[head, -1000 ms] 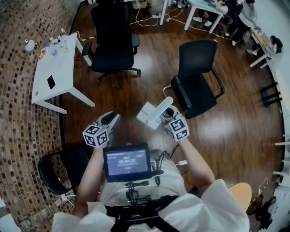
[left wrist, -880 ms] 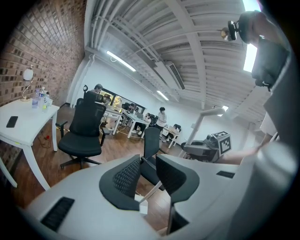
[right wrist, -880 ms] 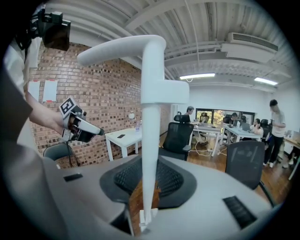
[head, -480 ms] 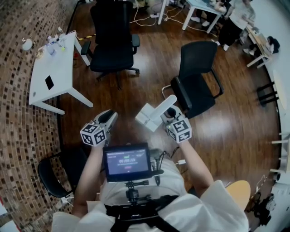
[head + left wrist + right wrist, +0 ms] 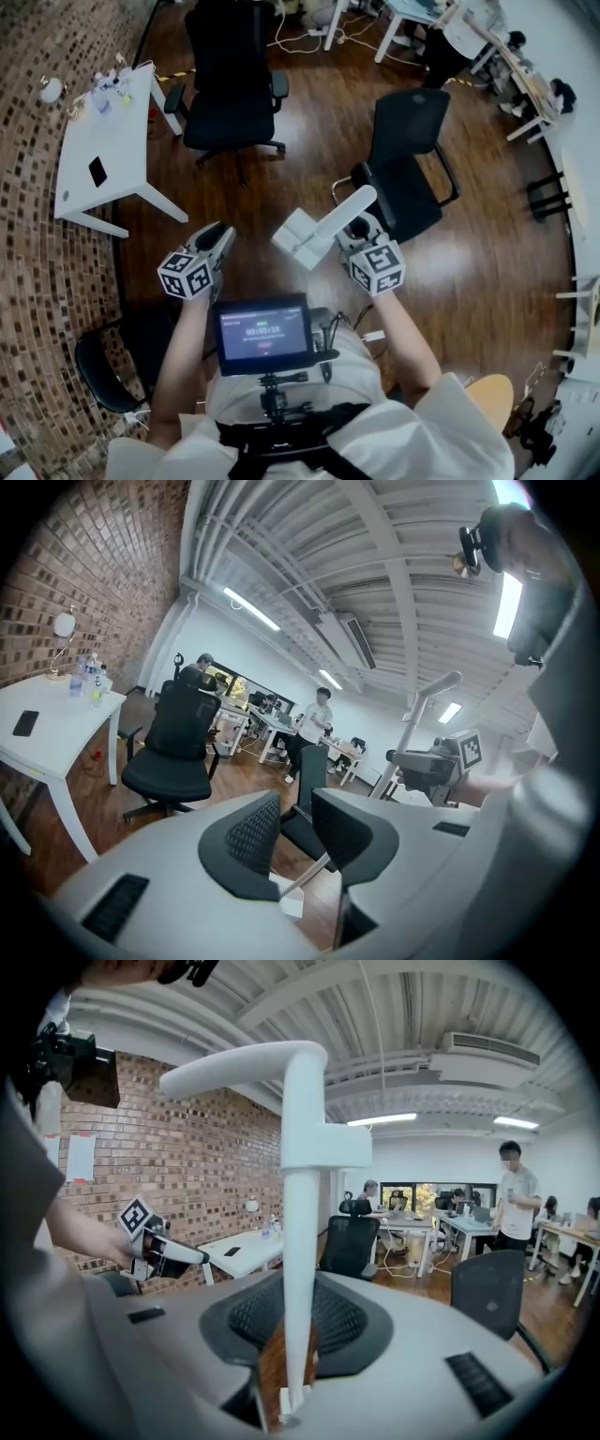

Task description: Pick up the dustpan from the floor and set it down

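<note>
A white dustpan [image 5: 309, 232] with a long handle hangs above the wooden floor, in front of the person's chest. My right gripper [image 5: 349, 230] is shut on its handle [image 5: 298, 1241], which stands up between the pads and bends over at the top. The pan end points towards the left gripper in the head view. My left gripper [image 5: 217, 236] is held apart to the left, open by a narrow gap [image 5: 295, 808], with nothing between its pads. From the left gripper view the right gripper [image 5: 441, 761] and the dustpan handle [image 5: 419, 719] show at the right.
Two black office chairs [image 5: 234, 75] [image 5: 408, 159] stand ahead on the wood floor. A white table [image 5: 103, 141] with a phone and bottles is at the left by the brick wall. Another black chair [image 5: 117, 361] is at lower left. People sit at desks far back.
The right gripper has risen with the dustpan, which now sits higher and nearer the head camera. The left gripper has drifted a little to the left.
</note>
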A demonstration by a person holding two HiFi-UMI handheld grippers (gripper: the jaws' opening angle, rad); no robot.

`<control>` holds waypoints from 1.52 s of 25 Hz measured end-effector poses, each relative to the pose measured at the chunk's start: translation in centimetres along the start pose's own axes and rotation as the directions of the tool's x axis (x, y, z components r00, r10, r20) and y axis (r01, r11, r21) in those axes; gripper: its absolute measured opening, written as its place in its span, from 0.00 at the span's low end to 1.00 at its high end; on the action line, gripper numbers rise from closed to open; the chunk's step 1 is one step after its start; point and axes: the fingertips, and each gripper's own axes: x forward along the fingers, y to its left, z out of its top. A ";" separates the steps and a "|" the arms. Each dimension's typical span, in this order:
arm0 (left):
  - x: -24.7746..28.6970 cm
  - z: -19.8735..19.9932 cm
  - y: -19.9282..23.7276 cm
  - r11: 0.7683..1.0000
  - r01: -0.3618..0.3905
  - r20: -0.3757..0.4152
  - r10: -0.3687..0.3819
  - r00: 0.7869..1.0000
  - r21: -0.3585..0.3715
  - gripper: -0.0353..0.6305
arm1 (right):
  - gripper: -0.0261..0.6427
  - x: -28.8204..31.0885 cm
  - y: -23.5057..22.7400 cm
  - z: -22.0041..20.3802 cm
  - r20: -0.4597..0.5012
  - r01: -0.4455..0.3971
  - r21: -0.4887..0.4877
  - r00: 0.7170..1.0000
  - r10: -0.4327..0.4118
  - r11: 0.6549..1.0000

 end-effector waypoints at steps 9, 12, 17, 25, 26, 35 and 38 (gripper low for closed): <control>0.4 2.1 1.3 1.000 -0.015 0.032 0.015 0.999 -0.001 0.20 | 0.19 0.5 -0.7 3.3 0.042 -0.008 -0.019 0.999 0.008 1.000; 0.4 2.8 1.2 1.000 -0.015 0.044 0.014 0.999 0.005 0.20 | 0.19 0.4 -1.2 3.9 0.055 -0.007 -0.018 0.998 0.008 1.000; 0.5 3.1 1.0 1.000 -0.020 0.047 0.019 0.999 0.012 0.20 | 0.19 -0.3 -2.5 4.4 0.071 0.008 -0.007 0.997 -0.008 1.000; 0.5 2.8 0.4 1.000 -0.030 0.035 0.029 0.999 0.010 0.20 | 0.19 -1.4 -4.1 3.8 0.063 0.025 0.001 0.998 -0.025 1.000; 0.5 2.7 0.4 1.000 -0.029 0.034 0.029 0.999 0.010 0.20 | 0.19 -1.5 -4.2 3.8 0.063 0.026 0.001 0.998 -0.026 1.000; 1.0 2.5 -0.3 1.000 -0.027 0.033 0.027 0.999 0.012 0.20 | 0.19 -2.3 -5.2 3.5 0.061 0.035 0.007 0.998 -0.035 0.999; 1.1 2.5 -0.5 0.999 -0.029 0.032 0.028 0.999 0.015 0.20 | 0.19 -2.6 -5.4 3.5 0.064 0.035 0.009 0.997 -0.036 0.999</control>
